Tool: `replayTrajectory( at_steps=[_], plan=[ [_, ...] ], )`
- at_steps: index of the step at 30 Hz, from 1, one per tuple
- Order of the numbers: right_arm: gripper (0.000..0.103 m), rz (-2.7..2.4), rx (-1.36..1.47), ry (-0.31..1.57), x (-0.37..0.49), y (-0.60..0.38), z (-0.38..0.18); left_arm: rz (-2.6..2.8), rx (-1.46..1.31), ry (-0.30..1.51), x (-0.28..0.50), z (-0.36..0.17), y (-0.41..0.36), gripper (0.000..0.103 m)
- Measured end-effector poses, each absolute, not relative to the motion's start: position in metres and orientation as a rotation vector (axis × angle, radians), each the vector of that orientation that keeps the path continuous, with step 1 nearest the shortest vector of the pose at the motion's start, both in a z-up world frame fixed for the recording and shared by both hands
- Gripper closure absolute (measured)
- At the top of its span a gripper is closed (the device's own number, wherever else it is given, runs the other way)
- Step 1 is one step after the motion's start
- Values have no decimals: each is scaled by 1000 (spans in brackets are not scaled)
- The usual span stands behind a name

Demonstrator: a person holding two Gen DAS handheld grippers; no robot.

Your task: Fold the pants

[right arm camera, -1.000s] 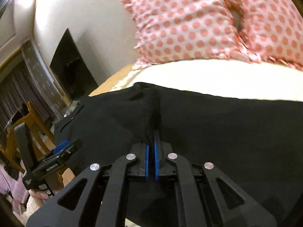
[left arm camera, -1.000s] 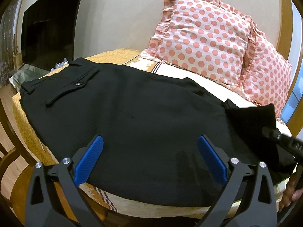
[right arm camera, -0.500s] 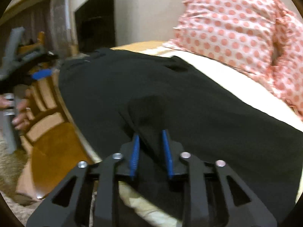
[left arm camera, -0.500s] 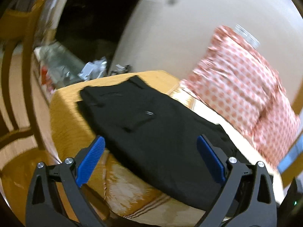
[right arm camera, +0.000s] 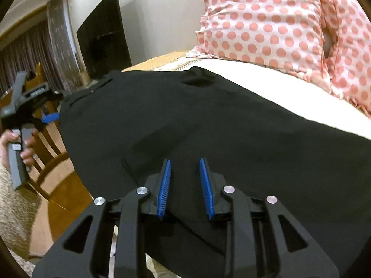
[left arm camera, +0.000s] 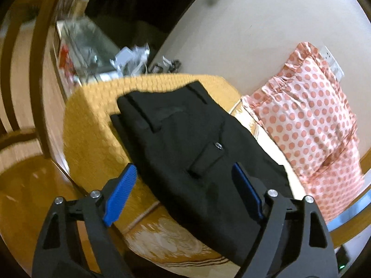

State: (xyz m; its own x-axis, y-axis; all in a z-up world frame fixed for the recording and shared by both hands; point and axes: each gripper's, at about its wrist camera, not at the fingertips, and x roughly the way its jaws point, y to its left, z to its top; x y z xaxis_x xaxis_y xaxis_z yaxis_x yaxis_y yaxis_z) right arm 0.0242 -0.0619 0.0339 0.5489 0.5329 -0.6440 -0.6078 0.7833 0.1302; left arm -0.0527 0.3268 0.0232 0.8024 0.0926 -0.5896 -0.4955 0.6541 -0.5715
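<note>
Both grippers are parted and hold nothing: the left gripper (left arm camera: 185, 183) hovers near the waistband; the right gripper (right arm camera: 185, 180) should pinch both layers of the pants (right arm camera: 208, 120) squarely.

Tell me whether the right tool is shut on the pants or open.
Open. The right tool shows a clear gap between its blue pads, with the black pants lying flat on the bed below, not pinched.

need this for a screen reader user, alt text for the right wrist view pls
The right gripper hovers open over black pants spread on a bed, its blue pads apart with nothing between them. Pink polka-dot pillows lie behind the pants, and at far left a hand holds the left gripper beside a wooden chair.
</note>
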Motion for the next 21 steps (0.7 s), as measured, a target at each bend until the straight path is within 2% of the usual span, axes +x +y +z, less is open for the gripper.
replayTrajectory(
  at_steps=[10,17,19,21],
  plan=[
    [73,681,-119,706,5,-70,33,266,-856,565,-52,23,319,19],
    [73,685,-125,697,-4,-73,34,142,-1018,534,-54,14,328,20],
    [73,687,-126,695,5,-70,32,132,-1056,519,-55,12,333,24],
    [73,688,-124,693,4,-69,31,153,-1057,526,-53,13,337,33]
  ],
)
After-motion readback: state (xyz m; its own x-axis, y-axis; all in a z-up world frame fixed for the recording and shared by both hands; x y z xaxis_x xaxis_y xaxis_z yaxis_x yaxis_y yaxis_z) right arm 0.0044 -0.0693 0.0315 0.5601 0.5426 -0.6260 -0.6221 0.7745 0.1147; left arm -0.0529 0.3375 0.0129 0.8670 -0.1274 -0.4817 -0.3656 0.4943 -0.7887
